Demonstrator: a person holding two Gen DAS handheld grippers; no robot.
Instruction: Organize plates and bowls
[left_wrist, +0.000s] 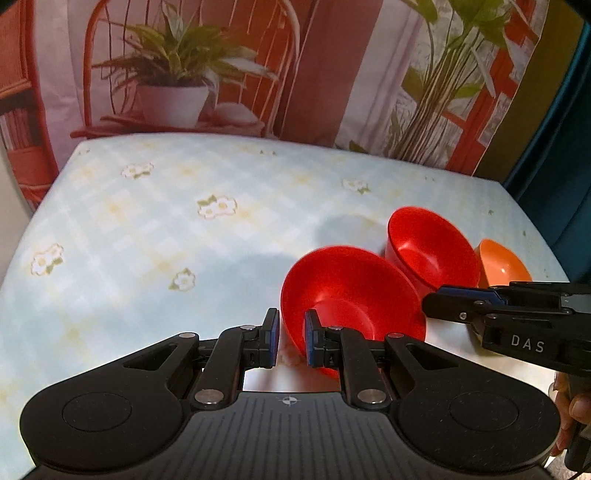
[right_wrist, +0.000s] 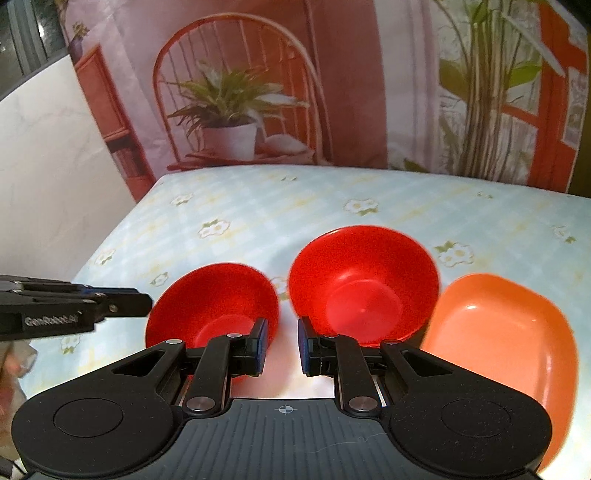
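Note:
Two red bowls and an orange plate stand on the flowered table. In the left wrist view the near red bowl (left_wrist: 351, 295) sits just ahead and right of my open left gripper (left_wrist: 291, 338), whose right finger reaches its rim. The second red bowl (left_wrist: 428, 251) and the orange plate (left_wrist: 502, 264) lie behind it. My right gripper (left_wrist: 443, 306) shows from the side; its jaws cannot be read there. In the right wrist view my right gripper (right_wrist: 282, 341) is open and empty between the smaller red bowl (right_wrist: 214, 299) and the larger red bowl (right_wrist: 364, 284). The orange plate (right_wrist: 506, 354) lies right. The left gripper (right_wrist: 136, 302) enters from the left.
The tablecloth (left_wrist: 147, 240) is pale blue check with white flowers. A printed backdrop with a potted plant (left_wrist: 177, 74) hangs behind the table. A white wall (right_wrist: 48, 166) stands left in the right wrist view. A dark curtain (left_wrist: 554, 147) hangs right.

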